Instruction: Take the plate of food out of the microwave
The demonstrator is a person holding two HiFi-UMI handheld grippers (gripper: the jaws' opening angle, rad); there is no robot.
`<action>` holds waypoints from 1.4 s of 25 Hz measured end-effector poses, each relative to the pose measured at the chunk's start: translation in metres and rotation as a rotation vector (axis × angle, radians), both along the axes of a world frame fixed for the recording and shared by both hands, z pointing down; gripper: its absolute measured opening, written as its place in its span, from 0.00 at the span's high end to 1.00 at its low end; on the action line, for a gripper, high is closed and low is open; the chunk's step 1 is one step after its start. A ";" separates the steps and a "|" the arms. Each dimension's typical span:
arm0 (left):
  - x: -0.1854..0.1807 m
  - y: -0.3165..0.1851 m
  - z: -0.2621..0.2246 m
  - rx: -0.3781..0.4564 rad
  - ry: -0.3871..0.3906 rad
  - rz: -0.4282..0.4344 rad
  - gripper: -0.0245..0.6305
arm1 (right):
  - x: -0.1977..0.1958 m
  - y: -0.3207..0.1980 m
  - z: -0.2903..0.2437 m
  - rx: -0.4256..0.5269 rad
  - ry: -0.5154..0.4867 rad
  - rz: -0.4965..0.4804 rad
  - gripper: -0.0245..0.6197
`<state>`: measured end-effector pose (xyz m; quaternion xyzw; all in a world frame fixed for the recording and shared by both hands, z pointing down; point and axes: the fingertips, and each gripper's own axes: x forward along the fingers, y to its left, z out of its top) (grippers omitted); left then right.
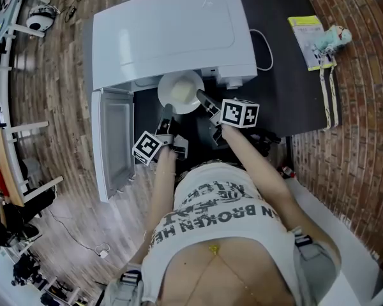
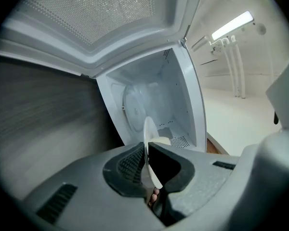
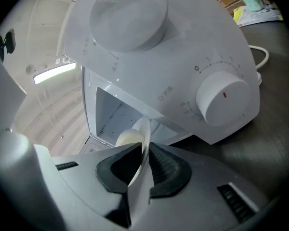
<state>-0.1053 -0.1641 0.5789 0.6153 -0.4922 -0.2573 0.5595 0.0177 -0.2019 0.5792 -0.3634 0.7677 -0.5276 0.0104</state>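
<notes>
A white plate (image 1: 180, 92) with pale food on it hangs just in front of the white microwave (image 1: 172, 30), outside its cavity. My left gripper (image 1: 168, 112) is shut on the plate's near-left rim. My right gripper (image 1: 202, 97) is shut on the plate's right rim. In the left gripper view the plate (image 2: 150, 150) stands edge-on between the dark pads, with the empty cavity (image 2: 149, 109) behind it. The right gripper view shows the plate (image 3: 140, 153) clamped edge-on, the pale food (image 3: 129, 137) beyond it and the microwave's dials (image 3: 225, 102) to the right.
The microwave door (image 1: 115, 142) hangs open at the left, over the wooden floor. The microwave stands on a dark table (image 1: 287, 75). A yellow-edged card and a small toy (image 1: 332, 40) lie at the table's far right. A brick wall (image 1: 364, 139) runs along the right.
</notes>
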 end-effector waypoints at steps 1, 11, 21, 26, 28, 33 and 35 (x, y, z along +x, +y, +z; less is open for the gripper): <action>0.001 0.003 0.000 0.000 0.001 -0.013 0.92 | 0.001 0.002 0.001 0.003 0.000 -0.010 0.89; 0.005 0.019 -0.006 0.025 0.032 -0.050 0.92 | 0.003 0.015 -0.010 0.027 -0.003 -0.044 0.89; -0.025 0.052 -0.013 0.032 0.040 0.013 0.92 | -0.024 0.054 -0.021 0.040 -0.008 0.036 0.90; -0.037 0.073 -0.012 0.018 0.048 0.066 0.92 | -0.034 0.081 -0.018 0.025 -0.010 0.091 0.90; -0.041 0.082 -0.011 0.013 0.050 0.086 0.92 | -0.038 0.092 -0.017 0.022 -0.007 0.113 0.90; -0.050 0.101 -0.009 0.012 0.041 0.136 0.92 | -0.045 0.118 -0.016 0.021 -0.005 0.163 0.90; -0.050 0.108 -0.007 0.008 0.042 0.157 0.92 | -0.045 0.128 -0.015 0.022 -0.002 0.184 0.90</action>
